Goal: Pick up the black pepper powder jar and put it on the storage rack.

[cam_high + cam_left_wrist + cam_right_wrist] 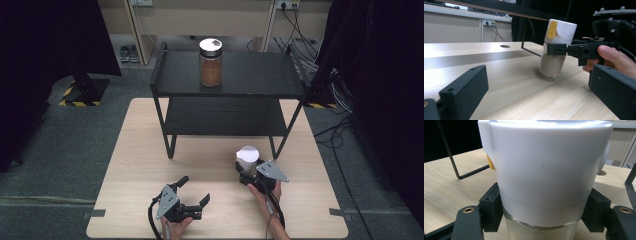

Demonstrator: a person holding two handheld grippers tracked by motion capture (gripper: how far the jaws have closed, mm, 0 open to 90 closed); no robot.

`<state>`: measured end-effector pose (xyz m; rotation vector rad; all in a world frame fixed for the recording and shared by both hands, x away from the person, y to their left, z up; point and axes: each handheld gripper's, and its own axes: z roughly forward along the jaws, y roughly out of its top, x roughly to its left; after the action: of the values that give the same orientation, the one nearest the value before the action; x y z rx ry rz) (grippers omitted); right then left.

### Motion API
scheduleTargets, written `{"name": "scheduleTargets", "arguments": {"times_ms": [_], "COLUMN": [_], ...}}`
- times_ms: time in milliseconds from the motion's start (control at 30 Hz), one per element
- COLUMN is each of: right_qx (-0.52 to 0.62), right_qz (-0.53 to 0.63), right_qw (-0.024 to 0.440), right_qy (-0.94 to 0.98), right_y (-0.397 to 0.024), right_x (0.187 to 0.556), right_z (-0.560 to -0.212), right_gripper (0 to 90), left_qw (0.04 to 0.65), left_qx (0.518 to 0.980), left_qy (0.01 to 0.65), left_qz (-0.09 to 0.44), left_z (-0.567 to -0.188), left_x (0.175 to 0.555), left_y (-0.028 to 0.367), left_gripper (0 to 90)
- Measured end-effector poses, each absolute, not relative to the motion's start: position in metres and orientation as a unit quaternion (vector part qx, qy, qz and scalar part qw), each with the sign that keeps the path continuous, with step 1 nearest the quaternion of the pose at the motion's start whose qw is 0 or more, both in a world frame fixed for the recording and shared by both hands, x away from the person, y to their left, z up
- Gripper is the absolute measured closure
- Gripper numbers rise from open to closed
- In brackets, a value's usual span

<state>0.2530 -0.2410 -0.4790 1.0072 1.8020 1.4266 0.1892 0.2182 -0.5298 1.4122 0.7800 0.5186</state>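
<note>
I log a light wood table (140, 150) on grey carpet (60, 150), black two-tier shelf (230, 75) bearing a brown-filled jar (210, 62); right gripper (248, 169) clamps white-capped shaker (247, 156), left gripper (194, 191) spread empty.

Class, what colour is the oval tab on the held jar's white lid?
Yellow oval tab, clearest in the left gripper view.

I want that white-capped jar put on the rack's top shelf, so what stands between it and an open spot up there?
Nothing visible stands on the table between the white-capped jar, shut in the right gripper, and the rack. The brown-filled jar occupies the top shelf's middle; both sides look free.
</note>
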Motion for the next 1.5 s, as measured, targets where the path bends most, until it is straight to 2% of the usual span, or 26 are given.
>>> {"name": "scheduleTargets", "arguments": {"times_ms": [933, 1500], "right_qx": [0.35, 0.335], "right_qz": [0.567, 0.582], "right_qw": [0.291, 0.281], "right_qy": [0.687, 0.686], "right_y": [-0.254, -0.255], "right_x": [0.238, 0.229], "right_z": [-0.446, -0.397], "right_gripper": [30.8, 30.8], "left_qw": [0.662, 0.663], "left_qx": [0.624, 0.624], "left_qy": [0.346, 0.346], "left_qz": [0.228, 0.226], "left_z": [-0.53, -0.53], "left_x": [0.19, 0.19], "left_y": [0.218, 0.219], "left_gripper": [0.5, 0.3]}}
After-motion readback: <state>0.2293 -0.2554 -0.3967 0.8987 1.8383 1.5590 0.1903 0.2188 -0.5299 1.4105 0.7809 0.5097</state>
